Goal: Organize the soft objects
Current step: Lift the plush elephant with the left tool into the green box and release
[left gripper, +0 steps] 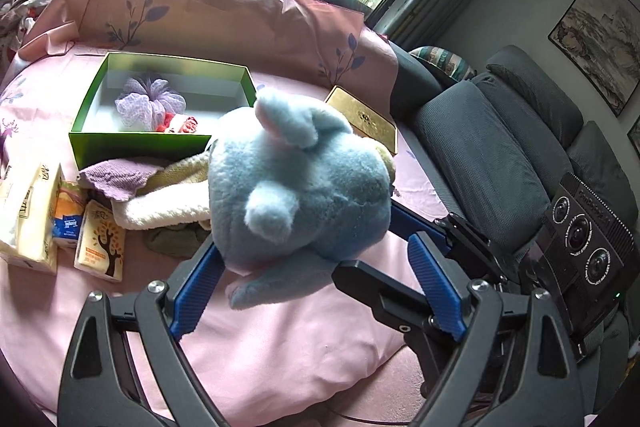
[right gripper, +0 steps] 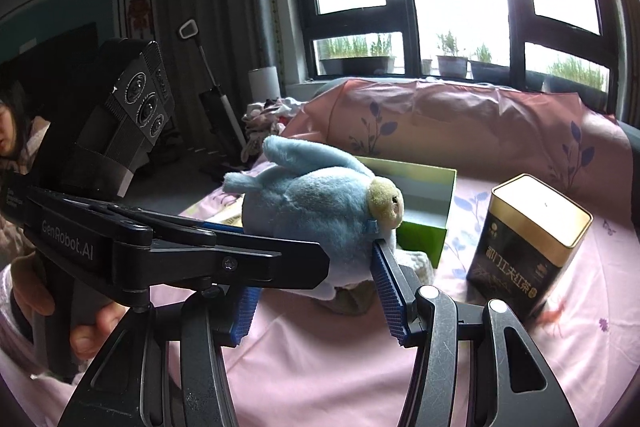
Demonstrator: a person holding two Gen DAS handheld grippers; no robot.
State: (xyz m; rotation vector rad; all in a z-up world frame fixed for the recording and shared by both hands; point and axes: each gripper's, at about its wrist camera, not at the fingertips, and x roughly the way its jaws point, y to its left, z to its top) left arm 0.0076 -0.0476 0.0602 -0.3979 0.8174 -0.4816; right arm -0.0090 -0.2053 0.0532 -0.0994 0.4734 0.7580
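Observation:
A light blue plush toy with a beige face hangs above the pink bed sheet, one leg dangling. My left gripper spans its body from both sides, and its left blue pad presses into the fur. My right gripper grips the toy's lower part; its right pad touches the fur, and its left pad is partly hidden behind the left gripper's black finger. An open green box behind the toy holds a purple mesh puff and a red item.
A purple cloth and a cream towel lie in front of the box, with tissue packs to their left. A black and gold tin stands at the right. Grey cushions border the bed. A person's hand holds the left gripper's handle.

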